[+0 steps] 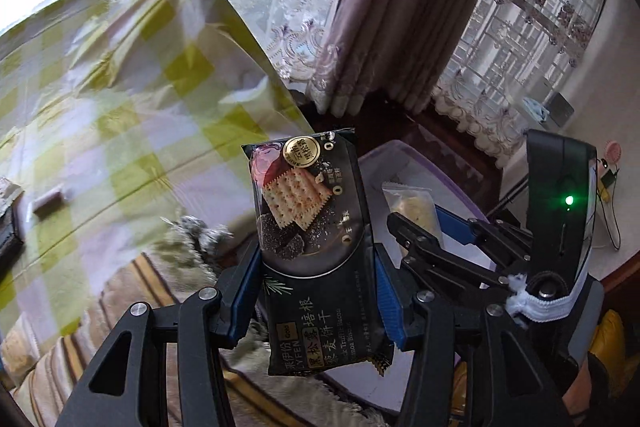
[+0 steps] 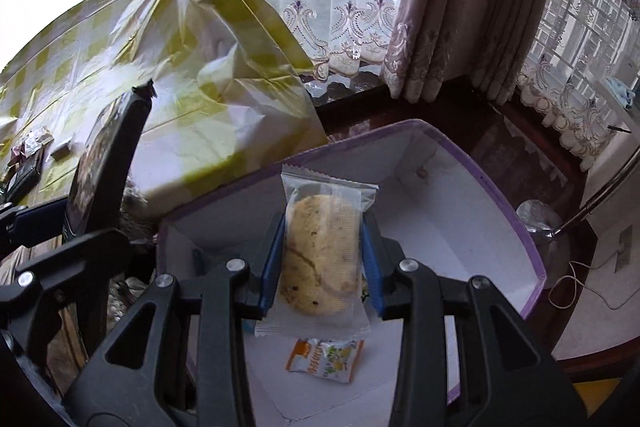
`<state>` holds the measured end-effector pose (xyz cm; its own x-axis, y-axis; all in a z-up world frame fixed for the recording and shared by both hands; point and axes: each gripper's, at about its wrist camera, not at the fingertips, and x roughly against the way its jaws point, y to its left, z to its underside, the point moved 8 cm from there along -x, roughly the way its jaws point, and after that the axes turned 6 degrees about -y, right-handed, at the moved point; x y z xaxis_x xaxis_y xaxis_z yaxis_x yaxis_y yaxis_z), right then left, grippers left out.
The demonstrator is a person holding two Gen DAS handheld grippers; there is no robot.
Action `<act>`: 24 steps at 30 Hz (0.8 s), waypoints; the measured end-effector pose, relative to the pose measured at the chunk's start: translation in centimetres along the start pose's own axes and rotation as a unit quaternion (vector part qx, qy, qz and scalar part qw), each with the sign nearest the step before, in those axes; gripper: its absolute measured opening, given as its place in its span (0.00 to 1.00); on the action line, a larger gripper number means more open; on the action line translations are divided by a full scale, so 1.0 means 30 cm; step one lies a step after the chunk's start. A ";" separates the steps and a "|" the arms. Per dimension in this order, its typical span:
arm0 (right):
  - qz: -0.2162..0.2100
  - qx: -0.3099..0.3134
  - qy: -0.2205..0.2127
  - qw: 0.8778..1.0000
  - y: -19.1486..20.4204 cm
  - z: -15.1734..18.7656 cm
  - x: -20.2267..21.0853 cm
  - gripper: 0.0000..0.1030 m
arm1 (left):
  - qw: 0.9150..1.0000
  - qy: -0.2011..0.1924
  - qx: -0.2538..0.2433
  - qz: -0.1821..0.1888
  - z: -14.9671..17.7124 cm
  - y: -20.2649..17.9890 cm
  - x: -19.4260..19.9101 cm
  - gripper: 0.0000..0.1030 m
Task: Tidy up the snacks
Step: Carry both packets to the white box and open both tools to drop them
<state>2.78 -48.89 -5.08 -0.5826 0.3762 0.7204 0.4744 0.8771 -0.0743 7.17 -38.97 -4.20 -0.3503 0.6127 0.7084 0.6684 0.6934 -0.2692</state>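
Observation:
My left gripper (image 1: 316, 267) is shut on a black cracker pack (image 1: 308, 211), which stands upright between the blue pads. Behind it lies a white box with a purple rim (image 1: 404, 151). To its right my right gripper (image 1: 416, 223) holds a clear-wrapped cookie (image 1: 408, 203). In the right wrist view my right gripper (image 2: 324, 227) is shut on that cookie packet (image 2: 320, 255), hanging over the open box (image 2: 500, 195). A small orange and white packet (image 2: 324, 361) lies on the box floor. At the left, my left gripper (image 2: 80, 219) shows the black pack (image 2: 120, 131) edge-on.
A table under a green-checked cloth (image 1: 120, 87) stands to the left with a few small snacks (image 2: 60, 149) and a dark pack (image 2: 24, 179) on it. Lace curtains (image 2: 340, 7) and windows fill the back. A striped cushion (image 1: 120, 307) lies below the table.

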 end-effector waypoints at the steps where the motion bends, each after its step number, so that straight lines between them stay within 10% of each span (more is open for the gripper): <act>1: 0.004 -0.001 0.005 1.000 -0.016 0.011 -0.009 0.39 | 1.000 0.009 0.002 0.007 0.011 -0.015 -0.017 0.51; 12: 0.010 -0.011 0.050 0.999 -0.099 0.136 -0.054 0.40 | 0.998 0.054 0.002 0.024 0.061 -0.061 -0.095 0.54; 24: -0.018 0.007 0.040 0.999 -0.019 0.120 -0.020 0.64 | 0.999 0.036 0.008 0.020 0.075 -0.029 -0.039 0.55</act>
<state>0.48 -48.54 -7.96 -0.5438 0.3197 0.7759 0.4450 0.8938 -0.0564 5.53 -39.45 -6.27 -0.2754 0.6112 0.7420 0.6706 0.6752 -0.3073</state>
